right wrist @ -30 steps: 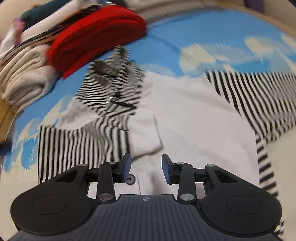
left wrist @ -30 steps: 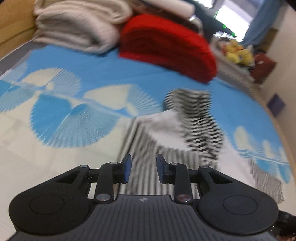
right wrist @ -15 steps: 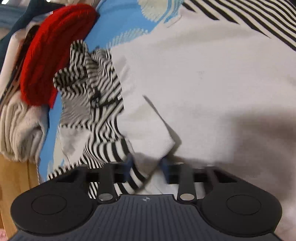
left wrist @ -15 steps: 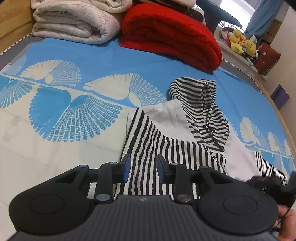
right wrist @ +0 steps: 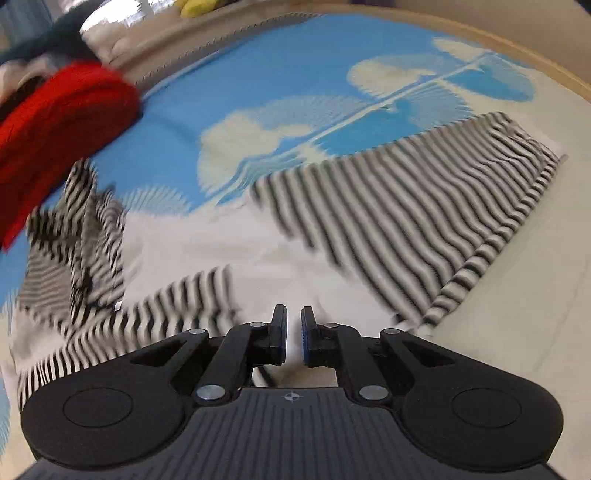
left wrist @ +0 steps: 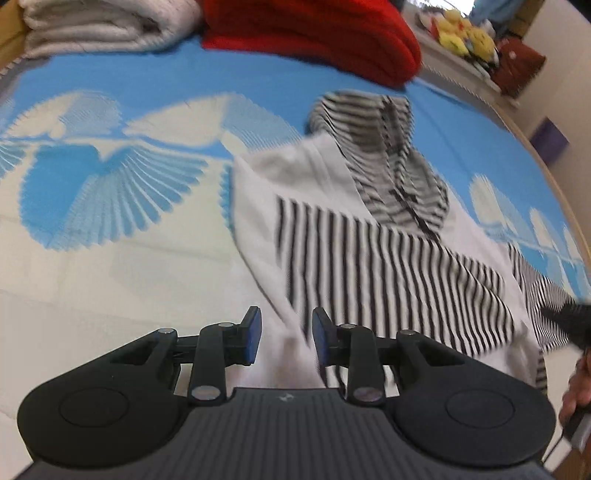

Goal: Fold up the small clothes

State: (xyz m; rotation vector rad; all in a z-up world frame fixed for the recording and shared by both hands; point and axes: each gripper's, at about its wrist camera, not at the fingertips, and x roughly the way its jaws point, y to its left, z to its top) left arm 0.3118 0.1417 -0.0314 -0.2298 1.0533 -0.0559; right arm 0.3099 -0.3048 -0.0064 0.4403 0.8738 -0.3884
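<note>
A small white hoodie (left wrist: 325,192) with a black-and-white striped hood (left wrist: 399,162) and striped sleeves lies on the blue-and-cream bedspread (left wrist: 110,258). One striped sleeve (left wrist: 388,273) is folded across its white body. My left gripper (left wrist: 286,338) is open, and the hoodie's white edge lies between its pads. In the right wrist view the hoodie (right wrist: 221,243) spreads ahead with the other sleeve (right wrist: 424,210) stretched to the right. My right gripper (right wrist: 293,338) is nearly closed over the white fabric; whether it pinches cloth is unclear.
A folded red blanket (left wrist: 314,33) and a folded cream blanket (left wrist: 96,26) lie at the far end of the bed. Plush toys (left wrist: 461,33) sit on a ledge beyond. The bed's wooden rim (right wrist: 498,40) curves along the right.
The left sleeve now lies folded across the white body. My left gripper has drawn back to the hoodie's left edge. My right gripper has narrowed and swung toward the right sleeve.
</note>
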